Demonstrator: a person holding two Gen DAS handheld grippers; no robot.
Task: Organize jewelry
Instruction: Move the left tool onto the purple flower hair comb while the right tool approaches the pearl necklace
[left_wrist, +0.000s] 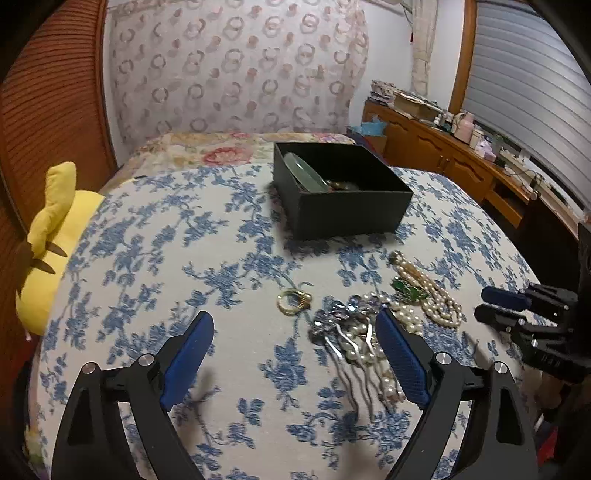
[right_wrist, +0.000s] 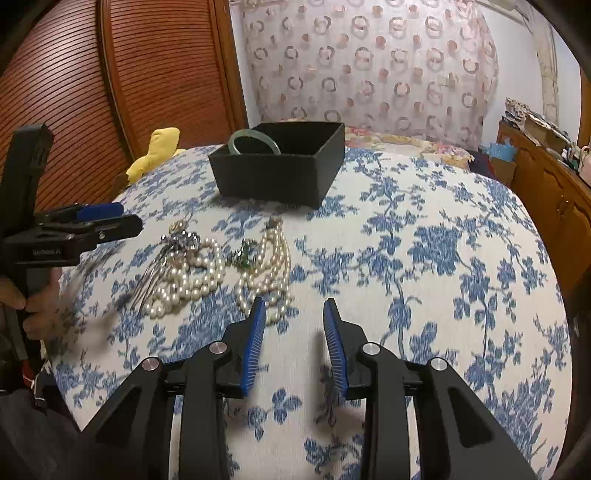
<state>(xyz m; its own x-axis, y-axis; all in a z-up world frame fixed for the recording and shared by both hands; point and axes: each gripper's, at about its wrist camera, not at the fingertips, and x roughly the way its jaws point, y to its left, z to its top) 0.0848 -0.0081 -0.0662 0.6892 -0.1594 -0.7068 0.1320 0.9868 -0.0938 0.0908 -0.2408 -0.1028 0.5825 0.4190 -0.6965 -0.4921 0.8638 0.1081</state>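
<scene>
A jade bangle (right_wrist: 254, 142) already sits in the black box (left_wrist: 347, 214); pearl necklaces (right_wrist: 192, 277), hair comb (left_wrist: 343, 332) and gold rings (left_wrist: 293, 302) remain on the bedspread (right_wrist: 424, 258). Left gripper (left_wrist: 295, 332) and right gripper (right_wrist: 294, 310) gape, holding nothing.

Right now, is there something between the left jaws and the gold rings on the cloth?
Nothing visible. The left gripper is open, and only bare floral cloth separates it from the gold rings. The hair comb lies beside that path, against the right finger.
</scene>
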